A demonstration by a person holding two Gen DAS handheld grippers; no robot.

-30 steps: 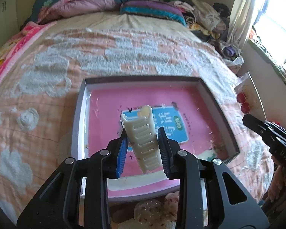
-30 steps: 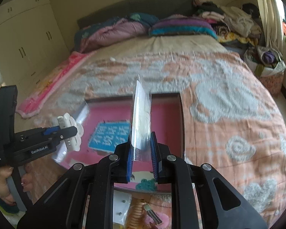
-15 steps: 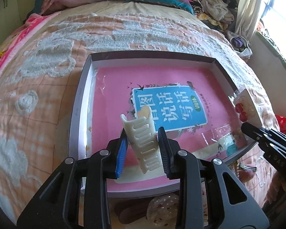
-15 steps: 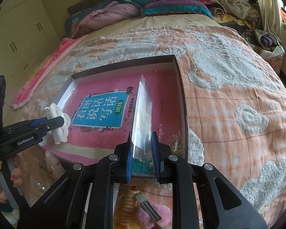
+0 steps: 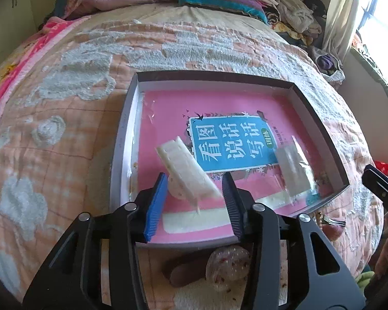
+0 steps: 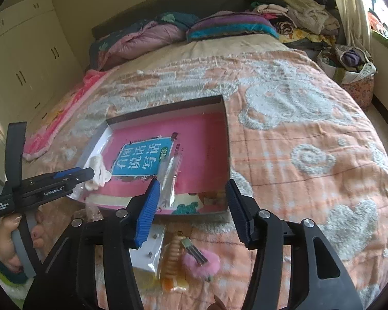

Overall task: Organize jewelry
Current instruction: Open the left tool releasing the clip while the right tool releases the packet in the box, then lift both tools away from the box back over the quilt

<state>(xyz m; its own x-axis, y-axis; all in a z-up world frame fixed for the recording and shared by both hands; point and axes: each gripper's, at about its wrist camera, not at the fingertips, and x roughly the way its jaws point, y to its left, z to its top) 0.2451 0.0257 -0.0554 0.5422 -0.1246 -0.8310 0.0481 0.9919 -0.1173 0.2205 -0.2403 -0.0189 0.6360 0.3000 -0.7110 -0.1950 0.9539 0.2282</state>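
Note:
A shallow grey box (image 5: 124, 134) lined with a pink book lies on the bedspread. My left gripper (image 5: 194, 180) hovers over its near left corner, and its jaws are opening. A cream claw hair clip (image 5: 186, 173) tips loose and blurred between the blue pads. In the right wrist view the same clip (image 6: 98, 173) shows at the tip of the left gripper (image 6: 90, 173). My right gripper (image 6: 192, 184) is over the box's near edge, jaws opening wide. A clear jewelry packet (image 6: 170, 178) lies free beside its left pad, resting in the box (image 6: 226, 139); the packet (image 5: 295, 170) also shows in the left wrist view.
On the bedspread in front of the box lie a pink fluffy clip (image 6: 201, 261), an amber spiral hair tie (image 6: 172, 258), a white card packet (image 6: 147, 253) and a round speckled piece (image 5: 227, 266). Folded quilts (image 6: 147, 38) and clothes pile up at the head of the bed.
Both sets of jaws have spread. The packet has dropped out of the right gripper into the box. The cream clip has tipped over, loose between the left pads. Both views sit closer to the box.

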